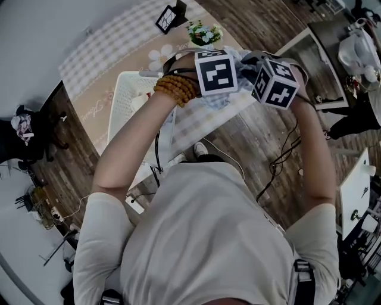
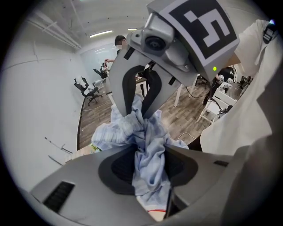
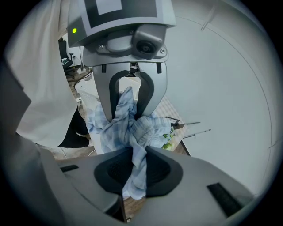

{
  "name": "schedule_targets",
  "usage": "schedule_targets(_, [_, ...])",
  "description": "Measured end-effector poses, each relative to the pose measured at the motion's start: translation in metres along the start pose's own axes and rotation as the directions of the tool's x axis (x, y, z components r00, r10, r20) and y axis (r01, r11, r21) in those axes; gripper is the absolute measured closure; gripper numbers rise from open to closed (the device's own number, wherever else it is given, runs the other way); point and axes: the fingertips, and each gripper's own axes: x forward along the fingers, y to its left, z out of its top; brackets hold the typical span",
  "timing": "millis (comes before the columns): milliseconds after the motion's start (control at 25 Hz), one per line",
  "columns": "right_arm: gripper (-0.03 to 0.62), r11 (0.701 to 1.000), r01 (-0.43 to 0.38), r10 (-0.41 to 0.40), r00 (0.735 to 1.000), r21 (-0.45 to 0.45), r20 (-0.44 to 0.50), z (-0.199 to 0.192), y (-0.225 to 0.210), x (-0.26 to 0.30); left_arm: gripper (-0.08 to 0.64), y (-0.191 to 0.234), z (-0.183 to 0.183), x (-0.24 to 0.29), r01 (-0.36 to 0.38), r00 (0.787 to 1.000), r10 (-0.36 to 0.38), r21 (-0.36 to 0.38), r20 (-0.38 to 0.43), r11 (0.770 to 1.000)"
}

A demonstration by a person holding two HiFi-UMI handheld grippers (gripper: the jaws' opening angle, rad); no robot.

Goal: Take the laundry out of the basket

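Cloth point(image 2: 119, 130) pinched by left tool point(image 2: 149, 152) and right tool point(image 3: 135, 165), outside basket point(image 1: 121, 95).

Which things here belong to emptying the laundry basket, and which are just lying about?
Job: blue checked cloth, white basket, left hand-held gripper and right hand-held gripper, both clamped on the cloth.
Lying about: flowers, black frame, floor cable.

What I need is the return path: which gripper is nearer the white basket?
Left. In the head view, the left gripper is just right of the white basket. The right gripper is beyond it, farther right. Both clamp the blue cloth.
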Motion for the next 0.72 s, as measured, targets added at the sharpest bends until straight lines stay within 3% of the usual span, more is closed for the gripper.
schedule_targets(200, [0.512, 0.997, -0.064, 0.065, 0.998, 0.032, -0.009, -0.023, 0.02, 0.043, 0.38, -0.014, -0.019, 0.051, 0.077, 0.997, -0.079, -0.069, -0.028, 0.995])
schedule_targets(400, [0.512, 0.99, -0.122, 0.124, 0.992, 0.066, -0.014, -0.059, 0.046, 0.113, 0.38, -0.017, -0.043, 0.129, 0.088, 0.994, -0.096, -0.123, -0.057, 0.988])
schedule_targets(720, [0.512, 0.973, -0.226, 0.229, 0.971, 0.041, -0.065, -0.095, 0.093, 0.212, 0.38, -0.036, -0.088, 0.232, 0.084, 0.983, -0.116, -0.212, -0.141, 0.974])
